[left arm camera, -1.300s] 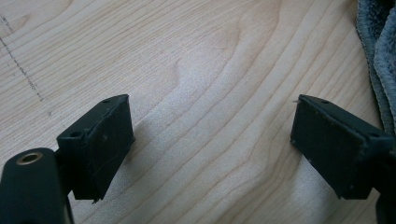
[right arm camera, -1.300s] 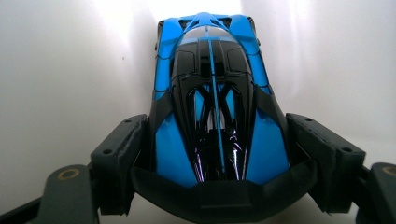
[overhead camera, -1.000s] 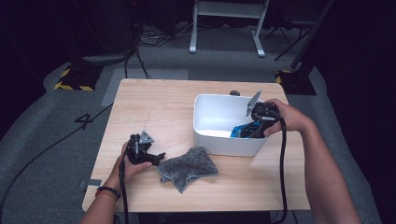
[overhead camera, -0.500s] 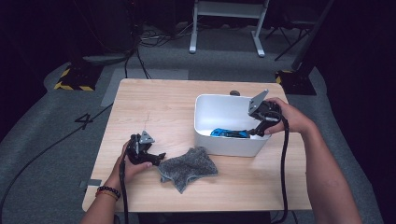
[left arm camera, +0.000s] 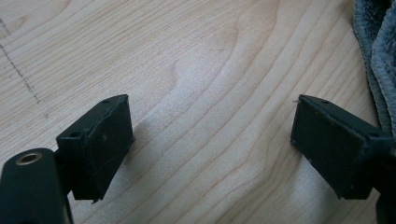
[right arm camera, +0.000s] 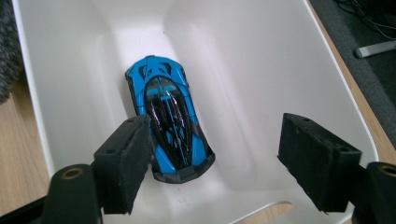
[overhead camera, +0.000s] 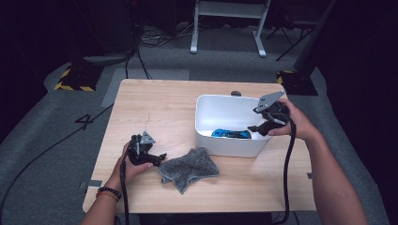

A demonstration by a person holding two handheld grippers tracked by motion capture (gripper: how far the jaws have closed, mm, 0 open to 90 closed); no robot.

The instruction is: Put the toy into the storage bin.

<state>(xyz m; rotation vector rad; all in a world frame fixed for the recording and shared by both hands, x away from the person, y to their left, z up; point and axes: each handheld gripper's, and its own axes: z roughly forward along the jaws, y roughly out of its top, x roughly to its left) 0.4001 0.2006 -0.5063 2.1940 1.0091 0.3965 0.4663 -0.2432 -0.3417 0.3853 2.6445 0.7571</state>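
While the left gripper (overhead camera: 159,157) rests low on the table (overhead camera: 164,103) just beside a grey cloth (overhead camera: 189,168), the right gripper (overhead camera: 256,128) hangs at the right rim of a white bin (overhead camera: 220,108) in the high view, and a blue car (overhead camera: 230,134) lies on the bin's floor; in the left gripper view the jaws stand wide over bare wood with the cloth's edge at the right; in the right gripper view the jaws, just opening, stand wide and empty above the car, which lies loose below them
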